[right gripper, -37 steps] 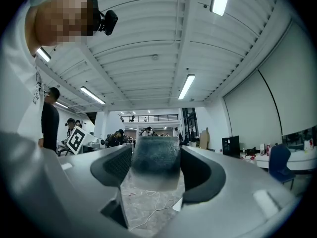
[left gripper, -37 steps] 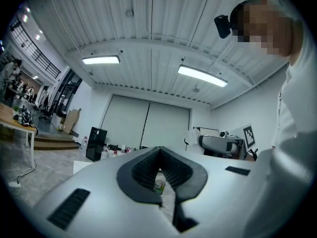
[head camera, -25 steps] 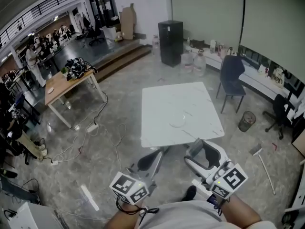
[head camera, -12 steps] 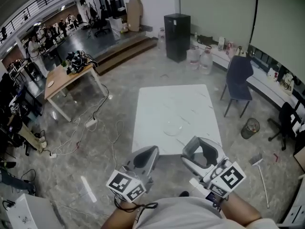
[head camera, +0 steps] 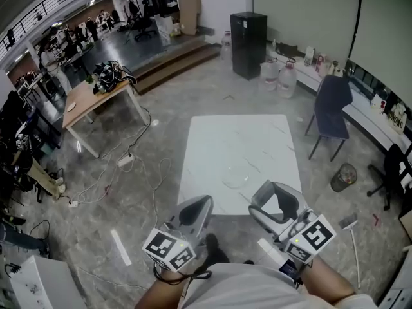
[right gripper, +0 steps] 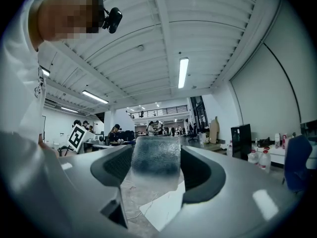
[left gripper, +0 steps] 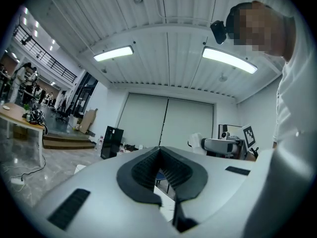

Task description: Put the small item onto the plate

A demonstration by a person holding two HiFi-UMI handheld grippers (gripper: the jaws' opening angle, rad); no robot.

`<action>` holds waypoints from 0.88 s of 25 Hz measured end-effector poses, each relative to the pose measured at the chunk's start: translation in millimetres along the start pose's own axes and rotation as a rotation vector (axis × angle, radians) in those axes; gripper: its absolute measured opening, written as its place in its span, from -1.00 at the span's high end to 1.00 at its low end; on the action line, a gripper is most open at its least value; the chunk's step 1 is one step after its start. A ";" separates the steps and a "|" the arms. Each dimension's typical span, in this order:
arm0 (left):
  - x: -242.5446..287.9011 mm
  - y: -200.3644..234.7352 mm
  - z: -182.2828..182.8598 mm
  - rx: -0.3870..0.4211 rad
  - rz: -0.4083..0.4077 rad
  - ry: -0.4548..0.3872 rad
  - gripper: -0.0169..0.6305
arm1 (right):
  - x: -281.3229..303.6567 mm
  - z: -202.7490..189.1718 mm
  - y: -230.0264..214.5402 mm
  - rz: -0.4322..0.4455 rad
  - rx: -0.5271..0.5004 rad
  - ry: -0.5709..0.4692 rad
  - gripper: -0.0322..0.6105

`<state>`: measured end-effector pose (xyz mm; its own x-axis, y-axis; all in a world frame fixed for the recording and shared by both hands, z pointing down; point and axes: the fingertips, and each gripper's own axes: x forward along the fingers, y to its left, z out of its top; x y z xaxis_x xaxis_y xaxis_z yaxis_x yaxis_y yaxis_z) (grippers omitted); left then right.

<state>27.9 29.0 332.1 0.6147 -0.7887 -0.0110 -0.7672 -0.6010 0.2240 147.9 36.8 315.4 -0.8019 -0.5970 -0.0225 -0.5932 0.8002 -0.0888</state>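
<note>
The right hand-held gripper (right gripper: 157,180) pinches the small translucent, frosted block (right gripper: 155,163) between its jaws, well short of the clear round glass plate (head camera: 236,174) that sits near the closer edge of the white marble-topped counter (head camera: 215,137). The left hand-held gripper (left gripper: 163,175) has its jaws pressed together on nothing. The carry probably goes best with the pinch kept firm and the block brought low over the plate's middle before letting go, since glass and block look slippery.
</note>
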 end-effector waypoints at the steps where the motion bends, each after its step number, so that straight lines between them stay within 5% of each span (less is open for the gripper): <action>1: 5.2 8.3 -0.5 -0.003 -0.003 0.002 0.93 | 7.2 -1.8 -5.6 -0.003 0.003 0.003 -0.04; 22: 186.3 221.8 -11.2 -0.046 -0.273 0.118 0.93 | 219.4 -68.5 -159.5 -0.202 -0.016 0.144 -0.04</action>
<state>-25.7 -249.7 390.7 0.8160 -0.5769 0.0362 -0.5636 -0.7800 0.2719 61.7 -217.8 392.8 -0.6683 -0.7314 0.1359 -0.7425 0.6671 -0.0612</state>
